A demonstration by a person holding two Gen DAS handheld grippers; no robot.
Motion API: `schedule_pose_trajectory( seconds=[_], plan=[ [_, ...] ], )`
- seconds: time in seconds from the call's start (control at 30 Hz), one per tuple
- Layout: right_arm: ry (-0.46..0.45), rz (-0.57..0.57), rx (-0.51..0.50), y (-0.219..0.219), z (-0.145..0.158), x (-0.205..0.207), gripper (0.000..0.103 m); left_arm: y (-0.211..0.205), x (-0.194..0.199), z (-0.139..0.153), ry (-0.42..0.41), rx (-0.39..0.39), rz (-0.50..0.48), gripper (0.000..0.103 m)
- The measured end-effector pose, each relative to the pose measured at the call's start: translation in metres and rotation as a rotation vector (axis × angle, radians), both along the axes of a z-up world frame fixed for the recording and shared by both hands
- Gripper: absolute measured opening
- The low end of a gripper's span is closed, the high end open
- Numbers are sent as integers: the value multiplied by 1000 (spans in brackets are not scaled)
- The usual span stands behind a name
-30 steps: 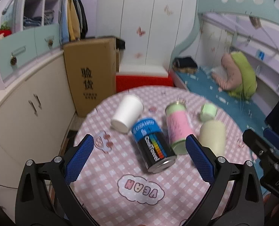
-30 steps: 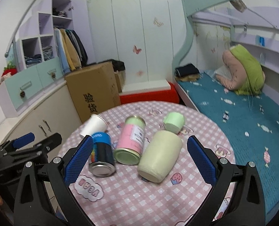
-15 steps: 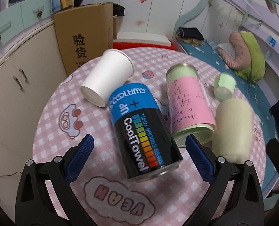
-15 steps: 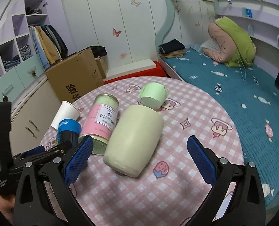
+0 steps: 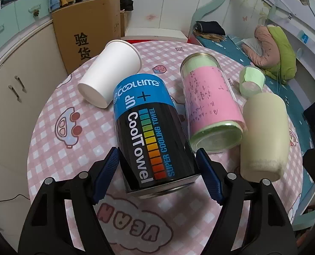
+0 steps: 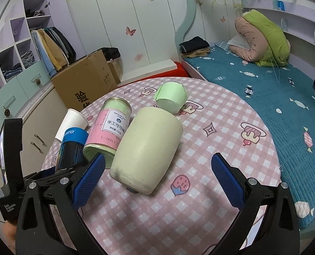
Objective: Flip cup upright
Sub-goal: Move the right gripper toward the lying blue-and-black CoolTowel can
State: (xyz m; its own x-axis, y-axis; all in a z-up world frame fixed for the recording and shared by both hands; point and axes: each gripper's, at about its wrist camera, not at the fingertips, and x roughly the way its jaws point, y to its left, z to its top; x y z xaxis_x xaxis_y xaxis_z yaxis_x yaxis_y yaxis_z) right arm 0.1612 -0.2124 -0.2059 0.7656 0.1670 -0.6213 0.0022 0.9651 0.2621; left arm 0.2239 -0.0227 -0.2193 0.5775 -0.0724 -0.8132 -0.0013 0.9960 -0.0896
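Left wrist view looks down on a round table (image 5: 51, 153) under a pink checked cloth, where 5 containers lie on their sides. The left gripper (image 5: 157, 176) has its 2 blue pads against the sides of the black and blue CoolTowel can (image 5: 151, 131), near the can's closer end; the pads look pressed to the metal, though the contact line on the far side is hidden by the can's curve. Touching the can's far end is a white paper cup (image 5: 110, 76), lying with its base toward the camera and its mouth turned away, so the inside cannot be seen. Right of the can lies a pink-labelled tin (image 5: 210, 106), then a cream ceramic cup (image 5: 264, 133), with a small green cup (image 5: 251, 80) beyond it; whether the tin and the cream cup touch is hard to tell. The right edge of this view cuts off a black part of the other tool. In the right wrist view, the right gripper (image 6: 157, 178) is spread wide and holds nothing, its pads either side of the cream ceramic cup (image 6: 144, 150), which lies with its base toward the camera. The left pad overlaps the tin's rim in this view, and the can (image 6: 72, 146) is half hidden behind the left tool's black frame. A cardboard box (image 6: 85, 82) stands beyond the table, its printed characters partly cut off by the table edge.
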Motion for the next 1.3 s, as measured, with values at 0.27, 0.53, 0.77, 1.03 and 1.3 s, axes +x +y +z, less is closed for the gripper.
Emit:
schedule_pose_trajectory(
  seconds=[0.27, 0.53, 0.77, 1.03, 1.3],
  plan=[
    [-4, 0, -4, 1, 6, -17, 96, -8, -42, 1, 8, -7, -38, 74],
    [4, 7, -5, 6, 6, -46, 96, -17, -85, 5, 7, -12, -81, 74],
    [5, 10, -14, 12, 7, -68, 96, -21, -105, 9, -2, -20, -104, 76],
    [-20, 4, -27, 17, 21, -81, 96, -7, -120, 30, -104, -21, -90, 92],
    [-21, 54, -45, 46, 32, -76, 96, 40, -125, 41, -141, -39, -19, 92]
  ],
)
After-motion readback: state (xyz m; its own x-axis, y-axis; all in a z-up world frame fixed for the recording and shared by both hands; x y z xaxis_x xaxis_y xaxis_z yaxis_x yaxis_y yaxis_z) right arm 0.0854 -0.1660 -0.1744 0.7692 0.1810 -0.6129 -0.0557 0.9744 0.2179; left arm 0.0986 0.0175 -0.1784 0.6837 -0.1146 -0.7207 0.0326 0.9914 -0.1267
